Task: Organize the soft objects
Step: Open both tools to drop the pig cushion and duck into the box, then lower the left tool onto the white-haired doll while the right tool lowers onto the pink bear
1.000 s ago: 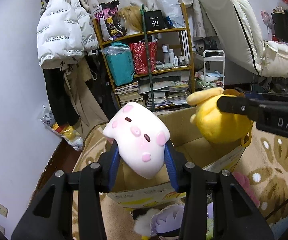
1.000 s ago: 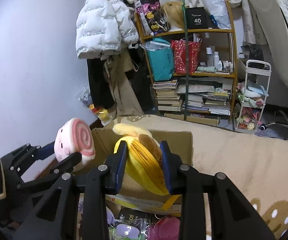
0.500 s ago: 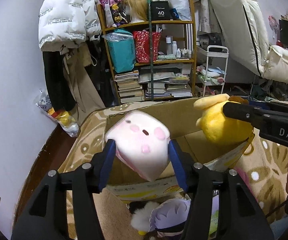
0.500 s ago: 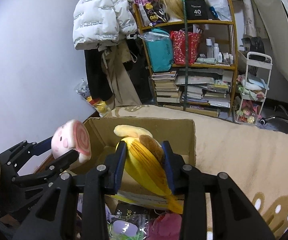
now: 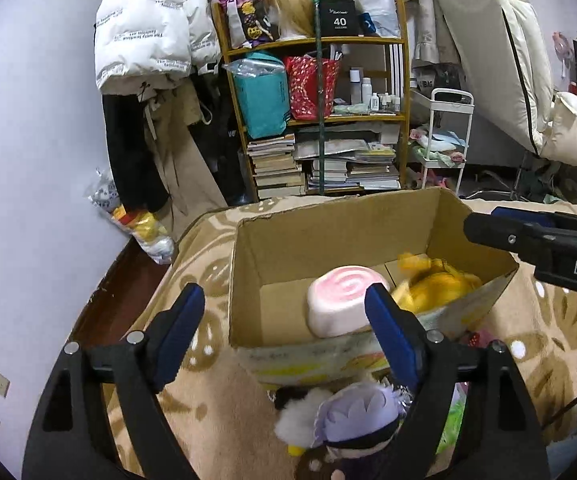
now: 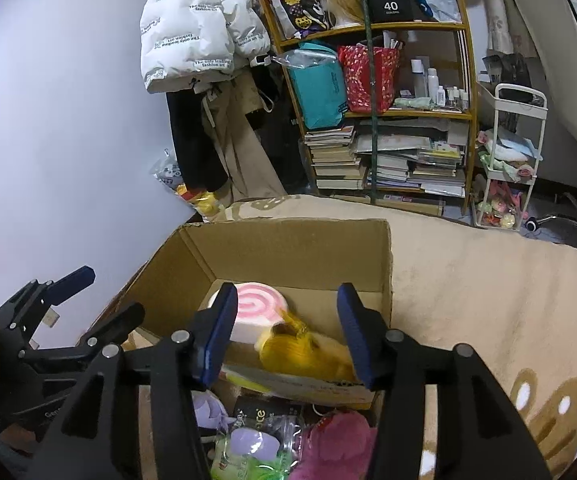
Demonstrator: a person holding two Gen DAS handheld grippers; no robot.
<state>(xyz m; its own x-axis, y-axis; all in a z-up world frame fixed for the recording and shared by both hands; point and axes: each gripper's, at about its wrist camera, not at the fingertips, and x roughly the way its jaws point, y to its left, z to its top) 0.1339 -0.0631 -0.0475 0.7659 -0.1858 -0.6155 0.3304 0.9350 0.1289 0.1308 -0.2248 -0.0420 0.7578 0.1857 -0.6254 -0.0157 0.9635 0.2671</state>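
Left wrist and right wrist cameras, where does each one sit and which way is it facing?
Left wrist: on the left claw, tilted down at the cardboard box; own open fingers show, right claw at the right edge.
Right wrist: on the right claw, same aim; left claw at lower left.
Shared: box, pink swirl plush, yellow plush, bookshelf.

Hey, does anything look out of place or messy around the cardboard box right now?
Inside the cardboard box nothing stands out: the pink swirl plush and yellow plush lie side by side. Outside, a purple-haired doll and a magenta plush lie on the rug against its near wall, unsorted.
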